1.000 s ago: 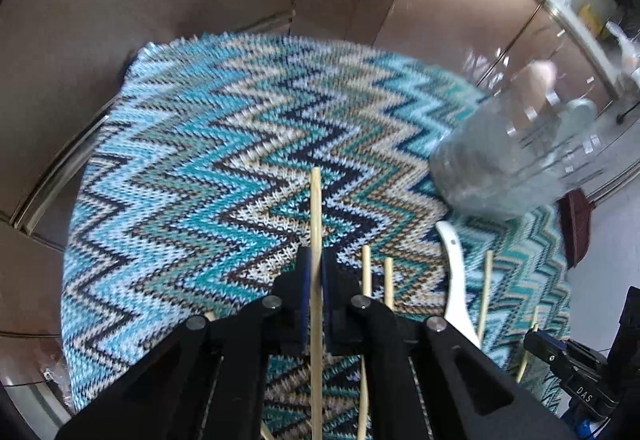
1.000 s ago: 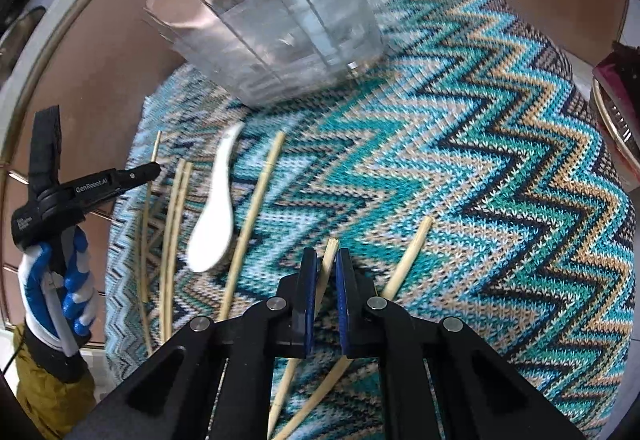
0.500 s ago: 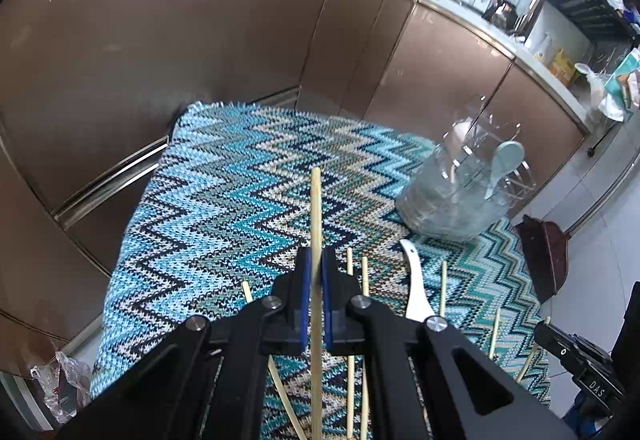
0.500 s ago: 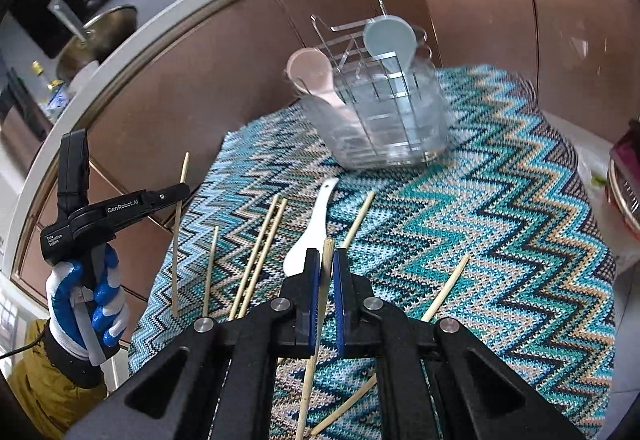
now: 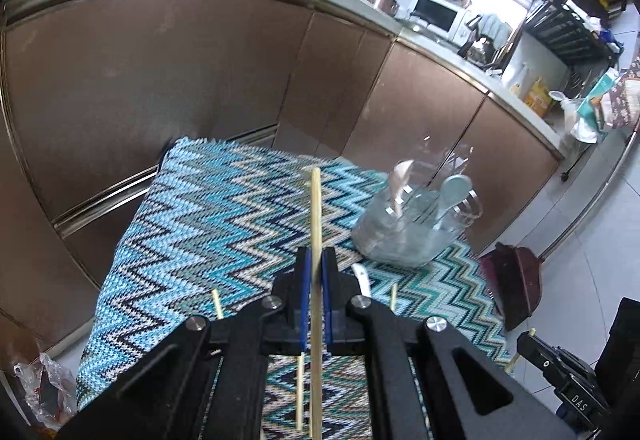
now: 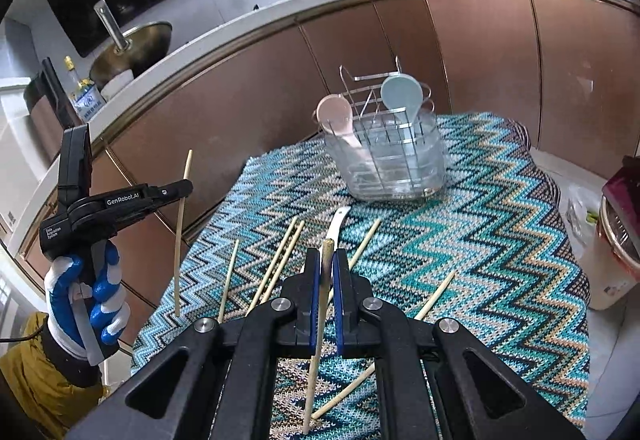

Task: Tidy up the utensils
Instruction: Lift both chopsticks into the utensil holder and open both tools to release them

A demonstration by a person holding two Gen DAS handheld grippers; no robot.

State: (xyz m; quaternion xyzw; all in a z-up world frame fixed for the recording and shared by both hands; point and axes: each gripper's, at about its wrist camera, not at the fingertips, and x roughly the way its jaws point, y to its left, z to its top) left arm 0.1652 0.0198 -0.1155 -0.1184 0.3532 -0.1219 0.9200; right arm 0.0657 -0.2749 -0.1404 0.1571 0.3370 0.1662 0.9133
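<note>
Kitchen cabinets curve behind a worktop (image 6: 520, 240) draped in zigzag cloth. You hold one chopstick in each hand-held gripper: the left gripper (image 5: 315, 276) is clamped on a chopstick (image 5: 316, 207) that runs straight out past its tips, and the right gripper (image 6: 327, 268) pinches another (image 6: 320, 316) near its upper end, the rest hanging below. Both sticks are up off the cloth, probably so each can go end-first into the caddy (image 6: 394, 163) at the far side, where a pink spoon (image 6: 335, 116) and a blue spoon (image 6: 401, 93) already stand. More chopsticks (image 6: 280, 260) and a white spoon (image 6: 338, 224) lie loose between you and it.

Your right camera shows the left gripper from the side, its stick near upright beyond the cloth's edge; the left camera cannot show that tilt, and blurs the caddy.
</note>
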